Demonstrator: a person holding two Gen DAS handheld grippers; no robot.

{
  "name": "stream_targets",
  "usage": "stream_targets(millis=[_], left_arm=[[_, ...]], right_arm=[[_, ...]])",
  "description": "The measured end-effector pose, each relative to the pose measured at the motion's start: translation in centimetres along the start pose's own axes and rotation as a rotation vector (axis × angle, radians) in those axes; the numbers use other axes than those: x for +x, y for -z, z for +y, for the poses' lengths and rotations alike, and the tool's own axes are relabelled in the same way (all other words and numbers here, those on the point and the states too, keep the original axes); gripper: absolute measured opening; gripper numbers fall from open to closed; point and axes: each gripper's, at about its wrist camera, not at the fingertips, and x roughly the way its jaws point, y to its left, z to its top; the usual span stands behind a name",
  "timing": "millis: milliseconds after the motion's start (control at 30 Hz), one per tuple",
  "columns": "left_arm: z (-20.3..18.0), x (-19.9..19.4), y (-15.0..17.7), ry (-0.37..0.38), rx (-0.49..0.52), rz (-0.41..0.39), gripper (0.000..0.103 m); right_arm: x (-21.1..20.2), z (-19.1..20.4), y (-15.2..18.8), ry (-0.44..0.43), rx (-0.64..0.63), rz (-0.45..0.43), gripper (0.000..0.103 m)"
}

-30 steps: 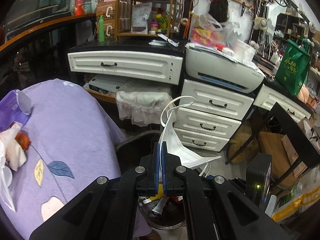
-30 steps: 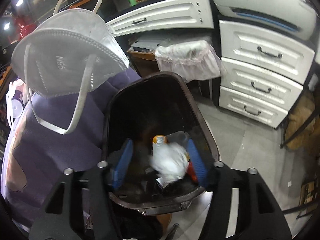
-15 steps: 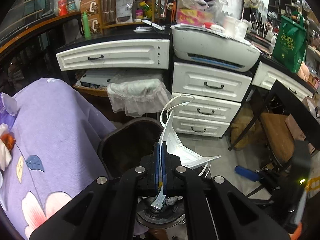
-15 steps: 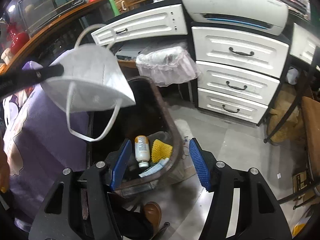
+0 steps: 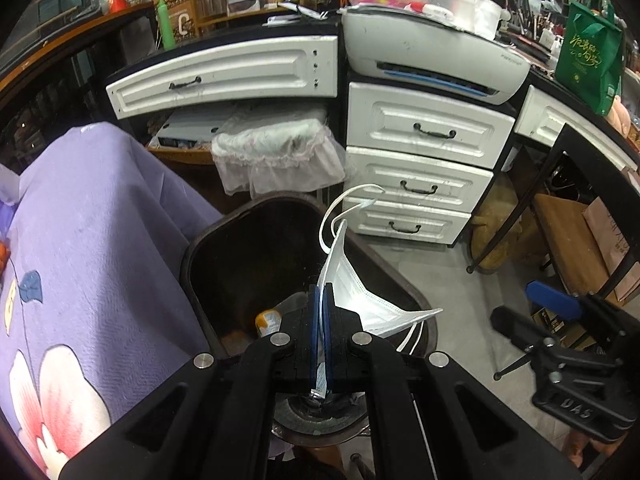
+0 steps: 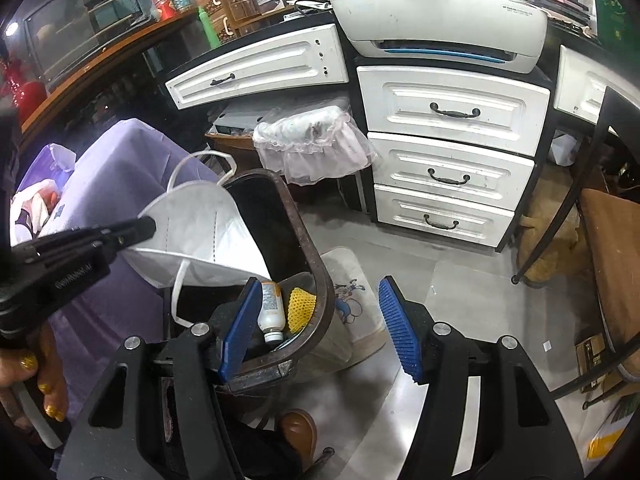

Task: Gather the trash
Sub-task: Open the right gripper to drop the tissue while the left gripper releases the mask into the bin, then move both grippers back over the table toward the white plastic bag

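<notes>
My left gripper (image 5: 321, 300) is shut on a white folded face mask (image 5: 352, 292), which hangs over the open dark trash bin (image 5: 192, 248). The right wrist view shows that mask (image 6: 200, 232) pinched at its left edge by the left gripper (image 6: 150, 224), above the bin's rim (image 6: 316, 264). Inside the bin lie a white bottle with an orange cap (image 6: 271, 308) and a yellow mesh piece (image 6: 301, 307). My right gripper (image 6: 320, 322) stands open over the bin's right rim, nothing between its blue pads (image 6: 398, 332). It also appears at the right of the left wrist view (image 5: 560, 312).
A purple flowered cloth (image 5: 92, 248) covers the table left of the bin, with more litter (image 6: 36, 204) on it. White drawers (image 5: 416, 188) and a printer (image 5: 432, 56) stand behind. A frilled small bin (image 5: 276, 156) sits under the desk. A floor mat (image 6: 352, 292) lies beside the bin.
The left gripper has sunk with the mask toward the bin's mouth. The right gripper has shifted right, off the bin's middle to its right rim; the white crumpled piece between its pads is gone.
</notes>
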Motion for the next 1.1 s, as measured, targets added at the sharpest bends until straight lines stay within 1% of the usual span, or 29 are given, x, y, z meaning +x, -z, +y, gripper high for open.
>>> stream_targets(millis=[133, 267, 333, 367, 400, 433, 467, 500, 600, 667, 700, 800, 1000, 1033, 1100], left_arm=[[0.2, 0.6, 0.3, 0.003, -0.013, 0.024, 0.003], [0.0, 0.9, 0.5, 0.015, -0.001, 0.038, 0.004], [-0.2, 0.9, 0.4, 0.025, 0.007, 0.045, 0.007], [-0.3, 0.8, 0.4, 0.025, 0.008, 0.044, 0.018], [-0.3, 0.7, 0.4, 0.027, 0.008, 0.038, 0.042], [-0.3, 0.5, 0.4, 0.028, 0.006, 0.029, 0.055], [-0.3, 0.1, 0.3, 0.028, 0.002, 0.005, 0.071], [-0.2, -0.4, 0.3, 0.032, -0.002, -0.015, 0.075], [-0.2, -1.4, 0.0, 0.056, -0.005, -0.039, 0.08], [-0.3, -2.0, -0.1, 0.052, -0.003, -0.056, 0.081], [-0.3, -2.3, -0.1, 0.057, -0.004, -0.063, 0.082], [-0.2, -3.5, -0.2, 0.076, -0.009, -0.092, 0.086], [0.0, -6.3, -0.4, 0.077, -0.01, -0.15, 0.092], [0.2, -6.7, -0.3, 0.074, -0.011, -0.16, 0.093], [0.8, -8.2, -0.3, 0.058, -0.014, -0.191, 0.097]], right_arm=[[-0.1, -0.2, 0.1, 0.006, -0.001, 0.002, 0.061], [-0.1, -0.3, 0.1, 0.01, 0.002, 0.005, 0.063], [-0.2, -0.3, 0.0, 0.012, 0.003, 0.005, 0.063], [-0.2, -0.4, 0.0, 0.014, 0.005, 0.004, 0.063], [-0.2, -0.4, -0.1, 0.014, 0.006, 0.004, 0.063], [-0.3, -0.4, -0.1, 0.014, 0.007, 0.004, 0.063], [-0.3, -0.4, -0.2, 0.014, 0.007, 0.003, 0.064], [-0.4, -0.4, -0.2, 0.016, 0.005, 0.003, 0.064], [-0.5, -0.4, -0.2, 0.021, 0.008, 0.001, 0.066], [-0.6, -0.4, -0.3, 0.026, 0.013, -0.002, 0.074], [-0.7, -0.3, -0.3, 0.028, 0.015, -0.007, 0.075], [-1.1, -0.2, -0.4, 0.027, 0.011, -0.015, 0.076], [-1.9, 0.7, -1.0, 0.007, 0.004, -0.034, 0.076], [-2.2, 0.9, -1.1, 0.003, -0.001, -0.039, 0.077], [-2.6, 1.3, -1.5, -0.003, -0.011, -0.054, 0.083]])
